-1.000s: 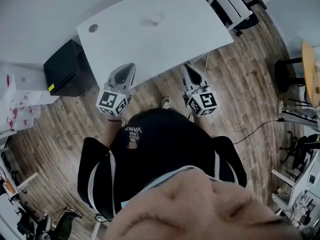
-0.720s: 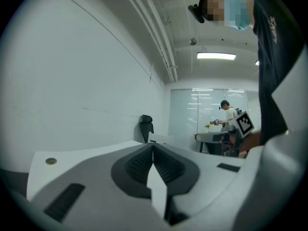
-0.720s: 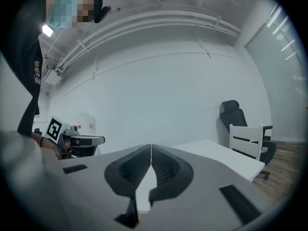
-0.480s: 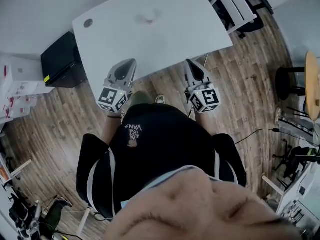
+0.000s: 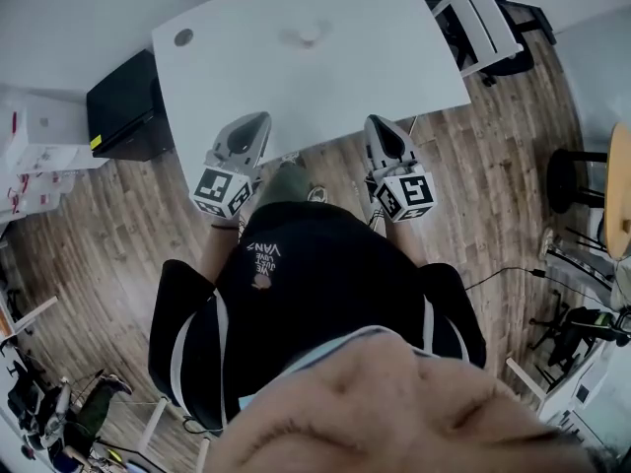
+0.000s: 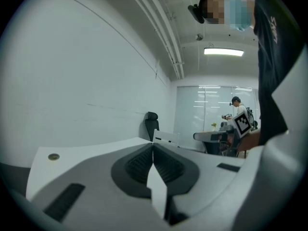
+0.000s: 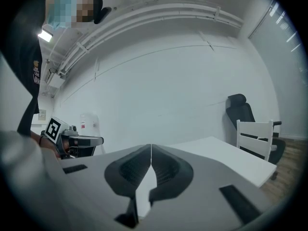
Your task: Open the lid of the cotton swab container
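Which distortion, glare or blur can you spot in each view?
Head view: fisheye bows the white table; the bottom foreground is blurred. Left gripper view: the ceiling lamp glares, corners go dark. Right gripper view: ceiling pipes curve, soft even light.

Head view overhead, tool views level, sharing table [image 5: 345, 77]

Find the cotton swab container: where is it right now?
In the head view, the small pale cotton swab container sits on the white table, toward its far edge and roughly centred, right of the round grommet.
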{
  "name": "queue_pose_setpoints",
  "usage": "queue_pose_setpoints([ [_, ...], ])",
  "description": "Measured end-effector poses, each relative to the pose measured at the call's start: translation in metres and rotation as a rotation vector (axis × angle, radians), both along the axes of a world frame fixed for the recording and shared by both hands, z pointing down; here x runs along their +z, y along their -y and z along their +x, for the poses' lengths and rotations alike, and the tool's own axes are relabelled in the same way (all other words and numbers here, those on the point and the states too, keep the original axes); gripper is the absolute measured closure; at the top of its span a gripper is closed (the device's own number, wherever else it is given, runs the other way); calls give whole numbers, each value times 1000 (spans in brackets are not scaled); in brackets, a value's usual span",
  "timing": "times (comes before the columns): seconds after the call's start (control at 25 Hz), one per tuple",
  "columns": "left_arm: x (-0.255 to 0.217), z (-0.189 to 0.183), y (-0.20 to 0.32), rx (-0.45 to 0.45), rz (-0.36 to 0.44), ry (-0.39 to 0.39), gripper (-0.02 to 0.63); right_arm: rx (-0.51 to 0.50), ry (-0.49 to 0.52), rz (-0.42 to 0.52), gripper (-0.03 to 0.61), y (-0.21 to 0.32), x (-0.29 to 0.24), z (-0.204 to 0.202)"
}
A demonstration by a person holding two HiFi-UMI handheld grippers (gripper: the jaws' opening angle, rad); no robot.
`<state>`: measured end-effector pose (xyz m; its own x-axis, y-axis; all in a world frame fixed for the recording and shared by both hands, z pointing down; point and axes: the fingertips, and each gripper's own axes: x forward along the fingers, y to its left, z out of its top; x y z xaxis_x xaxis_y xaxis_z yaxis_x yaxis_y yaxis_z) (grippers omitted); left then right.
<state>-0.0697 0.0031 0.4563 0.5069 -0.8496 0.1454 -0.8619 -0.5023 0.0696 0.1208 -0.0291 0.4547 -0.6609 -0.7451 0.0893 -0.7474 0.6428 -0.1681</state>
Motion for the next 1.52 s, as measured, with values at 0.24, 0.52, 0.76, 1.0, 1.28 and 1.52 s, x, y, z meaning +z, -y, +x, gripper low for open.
queue_pose_setpoints([
  [0.24,1,-5,30,24,-6,-5,597,23,1,0,566,25,-2,-5],
  [0.52,2,-16,78,40,-9,16,597,37,-4,-10,566,60,-2,-14],
  [0.76,8,-19,114,59,-22,19,597,41,-17,-24,566,90,1,-19],
  [1.0,17,-19,140,74,-38,18,597,40,-27,-33,566,113,6,-25],
  [1.28,18,-24,171,91,-28,33,597,38,-29,-35,566,139,9,-35],
  [1.52,23,-23,191,122,-8,52,597,42,-25,-39,566,157,13,-41],
])
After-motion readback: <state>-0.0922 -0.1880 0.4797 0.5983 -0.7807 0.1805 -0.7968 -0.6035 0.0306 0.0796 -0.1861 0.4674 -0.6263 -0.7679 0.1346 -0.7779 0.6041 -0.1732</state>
